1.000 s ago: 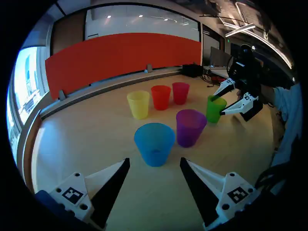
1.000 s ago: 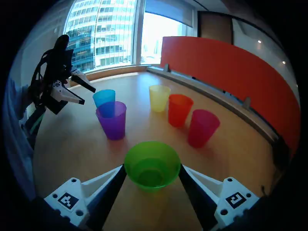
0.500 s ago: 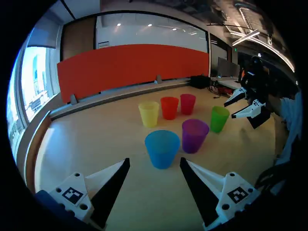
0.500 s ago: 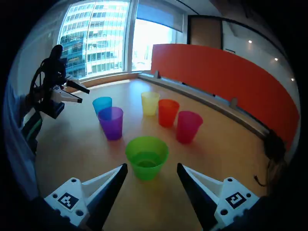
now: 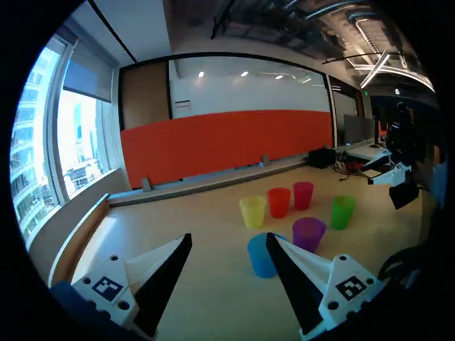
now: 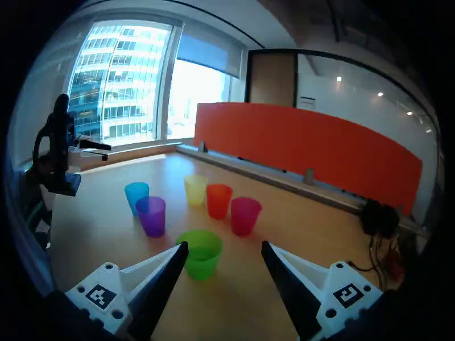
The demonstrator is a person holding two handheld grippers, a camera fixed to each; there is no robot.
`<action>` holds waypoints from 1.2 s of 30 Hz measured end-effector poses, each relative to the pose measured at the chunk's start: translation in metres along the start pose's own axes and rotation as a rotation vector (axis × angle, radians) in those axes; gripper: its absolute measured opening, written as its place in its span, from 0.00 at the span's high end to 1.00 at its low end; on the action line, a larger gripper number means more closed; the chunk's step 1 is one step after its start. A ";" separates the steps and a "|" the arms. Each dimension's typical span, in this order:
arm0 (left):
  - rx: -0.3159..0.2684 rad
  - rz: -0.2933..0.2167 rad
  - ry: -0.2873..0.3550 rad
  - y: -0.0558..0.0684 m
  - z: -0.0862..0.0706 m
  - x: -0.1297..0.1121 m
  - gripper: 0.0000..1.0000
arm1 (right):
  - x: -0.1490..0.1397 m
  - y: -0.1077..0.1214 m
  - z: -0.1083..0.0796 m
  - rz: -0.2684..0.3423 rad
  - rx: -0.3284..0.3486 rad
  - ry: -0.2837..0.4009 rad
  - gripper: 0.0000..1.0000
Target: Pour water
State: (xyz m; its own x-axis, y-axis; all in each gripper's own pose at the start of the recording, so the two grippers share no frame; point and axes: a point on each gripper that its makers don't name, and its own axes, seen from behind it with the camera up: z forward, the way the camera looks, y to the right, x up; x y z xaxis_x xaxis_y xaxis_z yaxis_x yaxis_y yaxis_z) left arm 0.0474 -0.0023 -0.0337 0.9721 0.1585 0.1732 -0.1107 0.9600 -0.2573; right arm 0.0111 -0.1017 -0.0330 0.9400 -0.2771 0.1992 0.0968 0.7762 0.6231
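**Left gripper view: both tongs had backed off, every cup left standing**

Nearest the camera, the left gripper [image 5: 227, 236] was spread wide and pinched nothing. The blue cup [image 5: 259, 262] stood upright just past its tips, partly hidden behind one finger. A second before, that cup had sat large and centred between the fingers, so the gripper had been lifted and drawn back.

In the right gripper view, the right gripper [image 6: 224, 245] was likewise spread and empty. The green cup [image 6: 200, 254] stood free on the table [image 6: 102, 227], ahead of the tips and towards one side. A second earlier it had sat between those fingers.

Behind these stood the purple cup [image 5: 309, 233], then the yellow cup [image 5: 253, 211], red cup [image 5: 278, 202] and pink cup [image 5: 302, 195] in a row. All were upright, with the orange partition [image 5: 227, 142] beyond.

Whether any cup held water could not be told. With nothing gripped, no pour was under way. The retreat looked like either a finished pour or a reset.
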 end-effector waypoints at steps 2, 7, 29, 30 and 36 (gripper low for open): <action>0.025 -0.006 0.033 -0.006 -0.003 0.010 0.03 | 0.006 0.006 -0.003 0.010 -0.042 0.024 0.00; 0.081 -0.023 0.106 -0.017 -0.009 0.031 0.04 | 0.028 0.021 -0.014 0.029 -0.153 0.105 0.00; 0.324 0.005 0.237 -0.039 -0.014 0.052 0.04 | 0.099 0.059 -0.071 0.092 -0.477 0.392 0.00; 0.333 0.011 0.237 -0.040 -0.014 0.050 0.04 | 0.099 0.059 -0.071 0.096 -0.481 0.395 0.00; 0.365 0.024 0.242 -0.041 -0.008 0.038 0.04 | 0.100 0.052 -0.067 0.113 -0.467 0.397 0.01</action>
State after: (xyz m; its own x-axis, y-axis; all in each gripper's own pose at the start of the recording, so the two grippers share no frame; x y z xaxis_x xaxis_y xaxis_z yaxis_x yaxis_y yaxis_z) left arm 0.0903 -0.0370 -0.0239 0.9841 0.1643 -0.0672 -0.1571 0.9824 0.1014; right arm 0.1324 -0.0510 -0.0308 0.9941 -0.0167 -0.1073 0.0380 0.9790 0.2003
